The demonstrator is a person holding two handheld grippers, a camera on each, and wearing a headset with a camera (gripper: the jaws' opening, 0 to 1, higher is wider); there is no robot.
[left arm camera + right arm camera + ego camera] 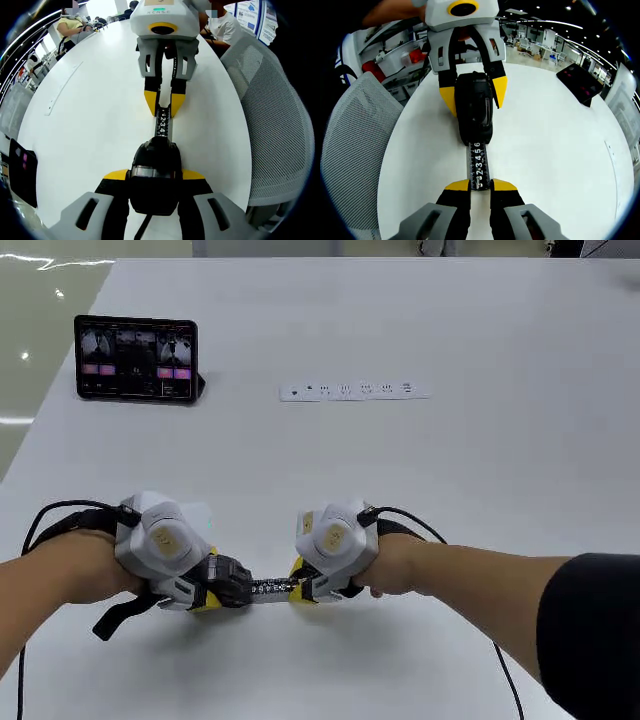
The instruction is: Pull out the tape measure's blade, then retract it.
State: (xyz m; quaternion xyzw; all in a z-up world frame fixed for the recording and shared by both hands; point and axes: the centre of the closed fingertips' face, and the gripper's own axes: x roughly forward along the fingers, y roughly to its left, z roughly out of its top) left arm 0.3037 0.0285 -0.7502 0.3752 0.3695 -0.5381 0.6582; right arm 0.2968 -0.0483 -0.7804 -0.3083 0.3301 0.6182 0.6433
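My left tool (pixel 474 95) is clamped on the black tape measure case (pixel 155 172), near the front edge of the white table (pixel 450 470); I can't tell whether the case touches it. A short stretch of blade (pixel 478 165) runs to my right tool (pixel 163 103), whose yellow tips pinch it and hide the end hook. Farther back are a tablet (pixel 136 358) and a power strip (pixel 354 391).

We see a black tape measure (pixel 155 172) whose black blade (pixel 478 167) carries white numerals. The left gripper (pixel 155 175) and right gripper (pixel 480 186) are pale grey, their black fingers (pixel 116 175) tipped yellow. The bench (pixel 450 470) is plain white; the chair (pixel 270 115) is grey mesh.
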